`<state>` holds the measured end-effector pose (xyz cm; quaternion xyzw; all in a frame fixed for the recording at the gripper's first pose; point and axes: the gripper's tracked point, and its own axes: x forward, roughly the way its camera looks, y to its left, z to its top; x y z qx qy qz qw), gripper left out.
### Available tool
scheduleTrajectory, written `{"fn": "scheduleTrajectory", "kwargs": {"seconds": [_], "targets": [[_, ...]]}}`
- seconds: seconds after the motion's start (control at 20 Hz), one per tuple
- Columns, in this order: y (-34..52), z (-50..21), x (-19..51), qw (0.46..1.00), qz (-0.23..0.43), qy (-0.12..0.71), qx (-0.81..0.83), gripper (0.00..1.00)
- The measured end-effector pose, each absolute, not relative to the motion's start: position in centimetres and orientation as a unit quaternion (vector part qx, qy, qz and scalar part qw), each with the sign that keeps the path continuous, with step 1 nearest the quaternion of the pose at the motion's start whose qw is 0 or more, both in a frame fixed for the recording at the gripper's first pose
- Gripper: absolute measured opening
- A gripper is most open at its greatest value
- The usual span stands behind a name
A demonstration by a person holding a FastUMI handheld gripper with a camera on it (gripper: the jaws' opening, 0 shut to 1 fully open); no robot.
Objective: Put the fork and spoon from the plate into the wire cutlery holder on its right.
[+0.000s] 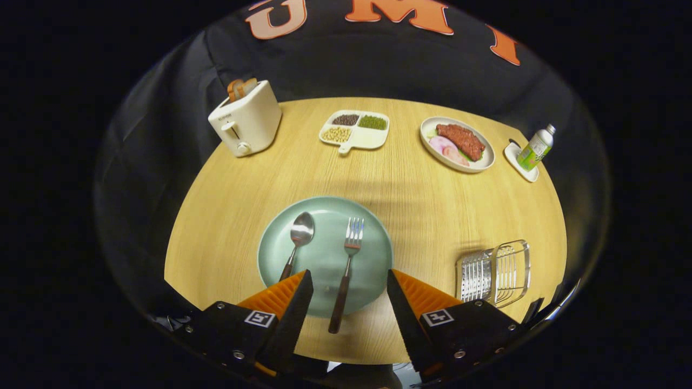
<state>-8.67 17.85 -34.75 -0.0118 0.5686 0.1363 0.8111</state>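
— What's nearest the camera?

— My gripper, its fingers spread wide and holding nothing. They hang over the near rim of a pale green plate on the round wooden desk.

— And the cutlery?

— Both pieces lie on the plate. The fork runs straight up the gap between the fingers, dark handle overhanging the plate's near rim, tines pointing away from me. The spoon lies to its left, bowl up, its handle slipping behind the left finger.

— The holder?

— The wire cutlery holder stands on the desk to the plate's right, just beyond the right finger, apart from the plate.

— Farther back?

— Along the far edge, left to right: a cream toaster with bread in its slot, a divided tray of beans and grains, an oval dish of meat, and a small bottle on a white coaster.
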Motion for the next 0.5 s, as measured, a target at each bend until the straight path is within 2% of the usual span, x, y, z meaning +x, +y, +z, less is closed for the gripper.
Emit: {"fn": "scheduleTrajectory", "kwargs": {"seconds": [0.15,0.45,0.5], "targets": [[18.3,-37.7,-9.9,0.777,0.134,0.615,-0.022,0.77],[19.0,-41.2,-10.4,0.734,0.123,0.666,-0.042,0.56],[19.1,-41.6,-10.2,0.731,0.119,0.670,-0.044,0.49]]}}
